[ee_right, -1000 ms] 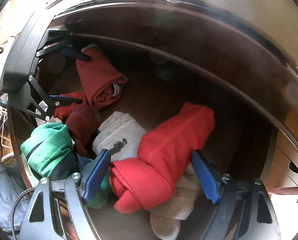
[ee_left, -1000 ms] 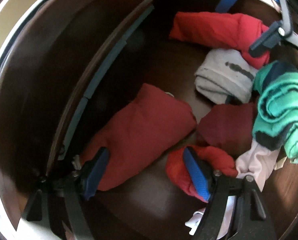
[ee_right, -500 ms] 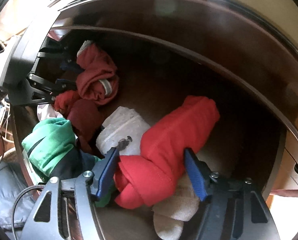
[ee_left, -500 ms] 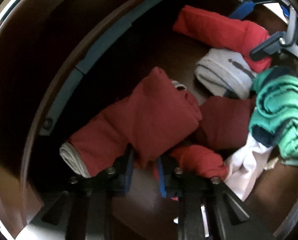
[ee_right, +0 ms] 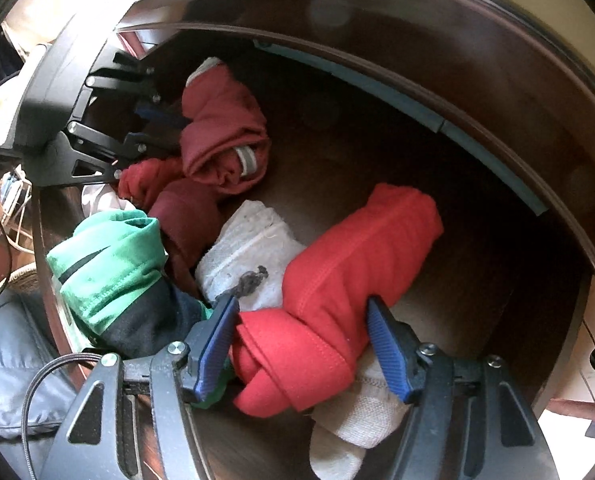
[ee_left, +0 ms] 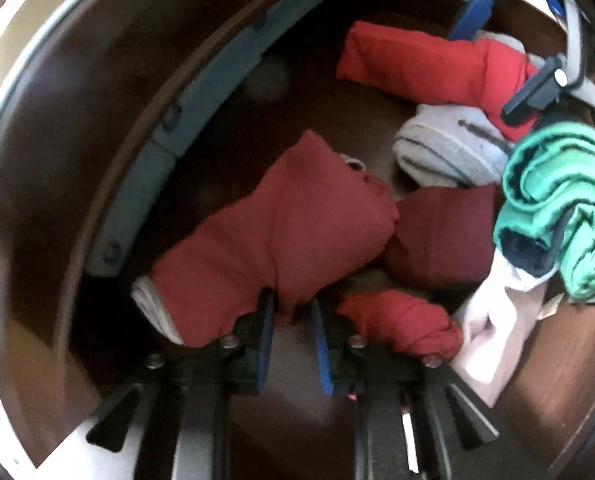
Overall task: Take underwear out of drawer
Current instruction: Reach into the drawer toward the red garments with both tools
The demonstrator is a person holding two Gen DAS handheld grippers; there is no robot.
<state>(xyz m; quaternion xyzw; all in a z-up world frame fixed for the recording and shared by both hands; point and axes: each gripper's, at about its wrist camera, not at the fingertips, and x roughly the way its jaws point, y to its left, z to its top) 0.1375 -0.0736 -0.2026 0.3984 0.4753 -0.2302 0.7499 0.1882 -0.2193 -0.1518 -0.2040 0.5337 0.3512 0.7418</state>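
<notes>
Inside the dark wooden drawer [ee_left: 569, 364] lie several rolled pieces of underwear. The left gripper [ee_left: 291, 316] has its blue fingers [ee_left: 266, 332] pinched on the lower edge of a dark red roll [ee_left: 281, 236], which lies near the drawer's side wall with its blue-grey rail [ee_left: 145, 196]. Just beside this gripper sits a small red bundle [ee_left: 405, 324], touching a white cloth [ee_left: 493, 316]. A maroon piece [ee_left: 445, 232] lies against the dark red roll.

The right gripper [ee_right: 303, 328] has its fingers [ee_right: 385, 344] pressed on both sides of a bright red roll [ee_right: 349, 272], clenched around it. Under this roll lies a beige sock-like piece [ee_right: 361, 412]. A grey-white roll [ee_right: 249, 256] touches it on one side, and a green and navy roll [ee_right: 109, 264] is crowded next to the finger there.
</notes>
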